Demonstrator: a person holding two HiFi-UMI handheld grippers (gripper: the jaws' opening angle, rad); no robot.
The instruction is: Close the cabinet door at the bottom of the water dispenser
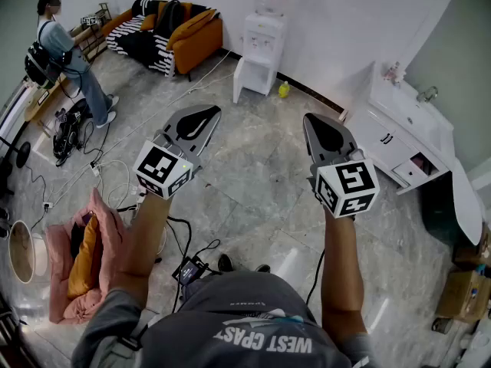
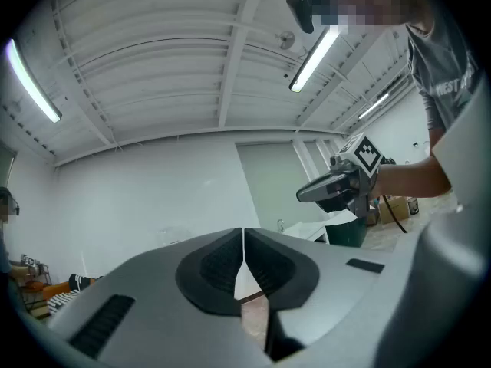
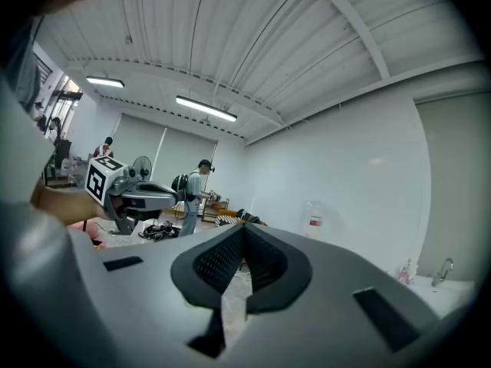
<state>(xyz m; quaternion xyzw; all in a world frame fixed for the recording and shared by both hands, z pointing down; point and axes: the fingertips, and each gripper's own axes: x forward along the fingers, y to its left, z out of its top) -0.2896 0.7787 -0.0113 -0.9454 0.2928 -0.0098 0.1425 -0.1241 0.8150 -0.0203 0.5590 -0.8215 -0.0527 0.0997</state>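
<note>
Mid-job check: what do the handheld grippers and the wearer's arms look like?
The left gripper and right gripper are grey shells tapering to black ribbed pads. Each carries a white cube with black square markers. A black cable hangs below the right forearm. The person wears a grey short-sleeved T-shirt with white lettering.

We note a grey marble floor [image 1: 253, 176], white walls [image 1: 345, 21], an orange-and-striped sofa [image 1: 198, 34], a white sink cabinet [image 1: 381, 140] and ceiling tube lights [image 2: 316, 52].

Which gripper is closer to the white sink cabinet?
Right. In the head view, the right gripper is held just left of the white sink cabinet, not touching it. The left gripper is farther left, on the right gripper's other side.
</note>
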